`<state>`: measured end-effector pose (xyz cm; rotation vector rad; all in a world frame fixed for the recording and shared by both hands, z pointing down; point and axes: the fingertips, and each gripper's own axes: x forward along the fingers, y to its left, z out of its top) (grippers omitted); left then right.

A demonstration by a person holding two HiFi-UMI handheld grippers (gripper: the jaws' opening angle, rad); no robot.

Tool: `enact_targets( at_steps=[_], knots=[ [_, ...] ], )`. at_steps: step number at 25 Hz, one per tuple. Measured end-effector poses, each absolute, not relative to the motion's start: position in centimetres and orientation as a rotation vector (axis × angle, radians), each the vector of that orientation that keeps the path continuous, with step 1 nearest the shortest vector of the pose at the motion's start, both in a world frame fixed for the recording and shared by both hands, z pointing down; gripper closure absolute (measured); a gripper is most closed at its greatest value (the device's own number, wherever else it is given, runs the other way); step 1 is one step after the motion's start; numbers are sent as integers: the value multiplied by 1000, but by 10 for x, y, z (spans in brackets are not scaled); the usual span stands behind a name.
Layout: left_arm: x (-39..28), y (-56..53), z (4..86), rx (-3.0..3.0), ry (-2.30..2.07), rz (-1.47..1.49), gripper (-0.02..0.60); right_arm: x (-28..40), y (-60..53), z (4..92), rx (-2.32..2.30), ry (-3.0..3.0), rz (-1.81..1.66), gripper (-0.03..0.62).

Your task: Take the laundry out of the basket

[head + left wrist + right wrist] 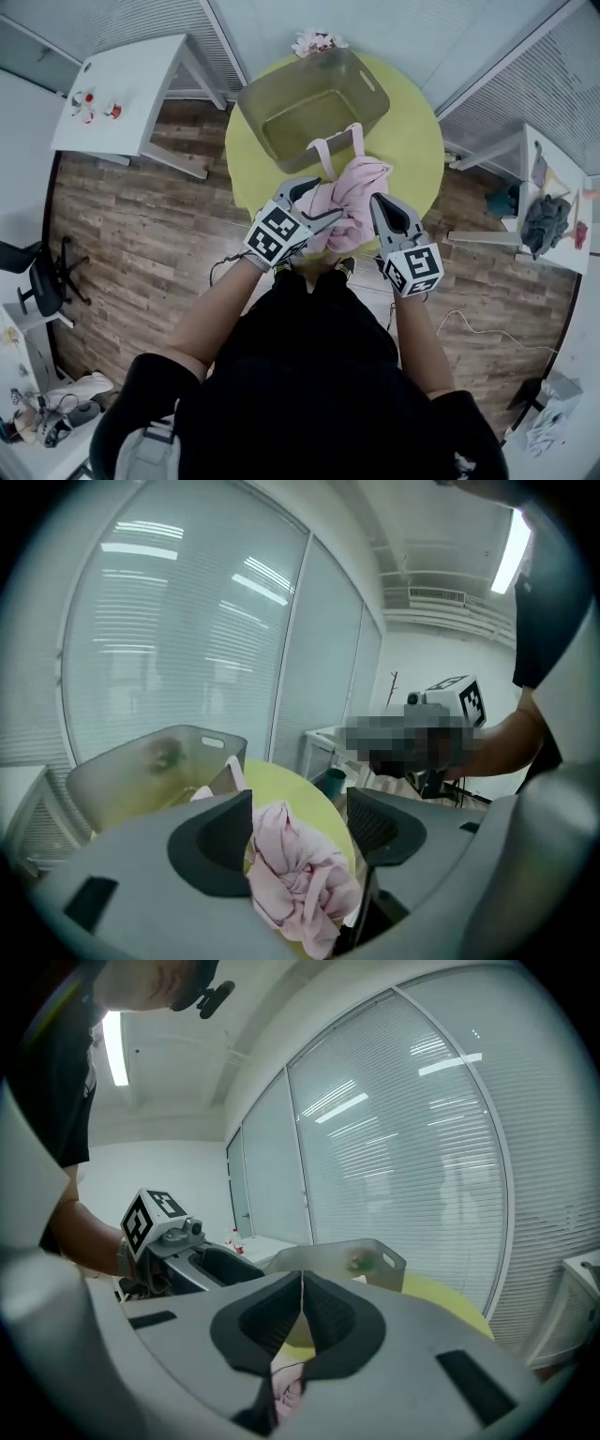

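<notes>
Pink garment (354, 192) is mostly out of the basket (251, 105), bunched over the yellow bench (412, 141). The left hand-held gripper (298, 822) is spread around it and the right hand-held gripper (302, 1312) looks pressed together on a fold. I'd close the left deep into the bunch before lifting. No readable labels.

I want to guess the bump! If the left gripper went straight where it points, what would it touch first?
The pink garment: it hangs right between the left gripper's open jaws, so it comes first. The yellow table seems to lie beyond it, though depth is unclear.
</notes>
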<state>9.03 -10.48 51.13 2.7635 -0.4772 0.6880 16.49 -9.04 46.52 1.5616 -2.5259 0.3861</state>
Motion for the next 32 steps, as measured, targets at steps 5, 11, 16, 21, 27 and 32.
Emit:
enact_targets(
  at_steps=[5, 11, 16, 21, 27, 32],
  knots=[
    [84, -101, 462, 2865, -551, 502, 335, 148, -85, 446, 1529, -2570, 358, 569],
    [71, -98, 418, 2961, -656, 295, 514, 131, -84, 418, 1497, -2629, 294, 569],
    [63, -93, 397, 2991, -697, 202, 571, 121, -78, 397, 1478, -2676, 262, 569],
    [57, -93, 388, 2999, -712, 166, 572, 113, -78, 386, 1464, -2706, 230, 571],
    [56, -97, 390, 2992, -712, 167, 572, 108, -83, 379, 1444, -2724, 194, 571],
    [54, -97, 393, 2990, -719, 182, 572, 101, -82, 379, 1409, -2731, 165, 571]
  ],
)
